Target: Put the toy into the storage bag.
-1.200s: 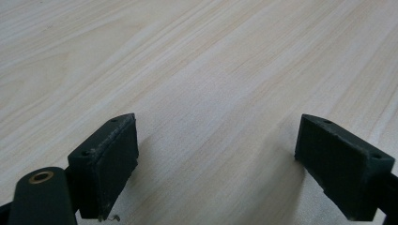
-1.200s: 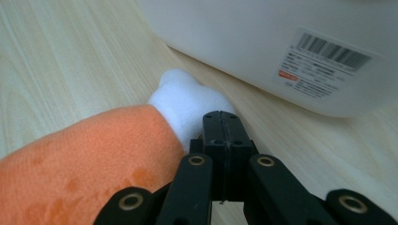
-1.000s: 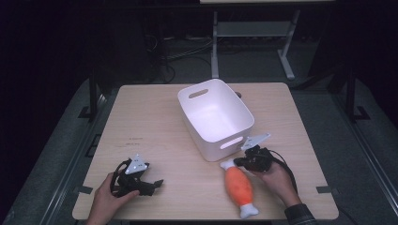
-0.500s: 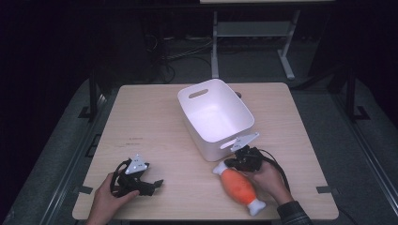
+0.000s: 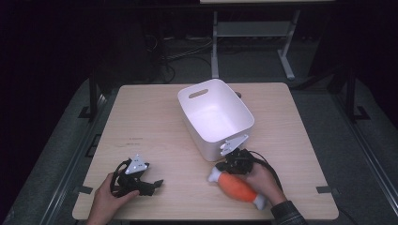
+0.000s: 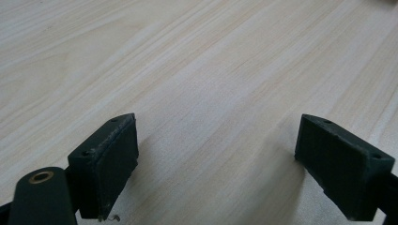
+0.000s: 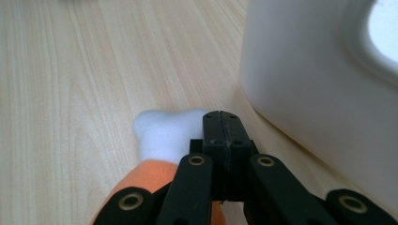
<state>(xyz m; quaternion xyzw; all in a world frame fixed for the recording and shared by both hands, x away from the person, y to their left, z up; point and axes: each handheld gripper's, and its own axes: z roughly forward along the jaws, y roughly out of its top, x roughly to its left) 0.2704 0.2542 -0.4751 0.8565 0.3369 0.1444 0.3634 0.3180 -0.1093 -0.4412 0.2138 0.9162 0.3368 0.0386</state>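
An orange plush bone toy [image 5: 237, 187] with white ends lies at the table's front right, one white end [image 7: 164, 131] pointing toward the bin. My right gripper [image 5: 228, 165] rests over that end, just beside the near wall of the white plastic bin [image 5: 211, 145]. Its jaws [image 7: 220, 117] are shut pad against pad with nothing between them. The hand holding it lies over the toy's middle. My left gripper [image 5: 157, 184] sits on the table at the front left. It stands open [image 6: 216, 159] over bare wood.
The bin [image 7: 319, 84] stands empty at mid-table, angled, with handle slots at both ends. The light wooden tabletop [image 5: 150, 122] stretches bare to the left of the bin. Beyond the table lie a dark floor, cables and a metal stand.
My right gripper has moved left along the bin's near wall, and the toy has shifted and turned with it. The left gripper has stayed put.
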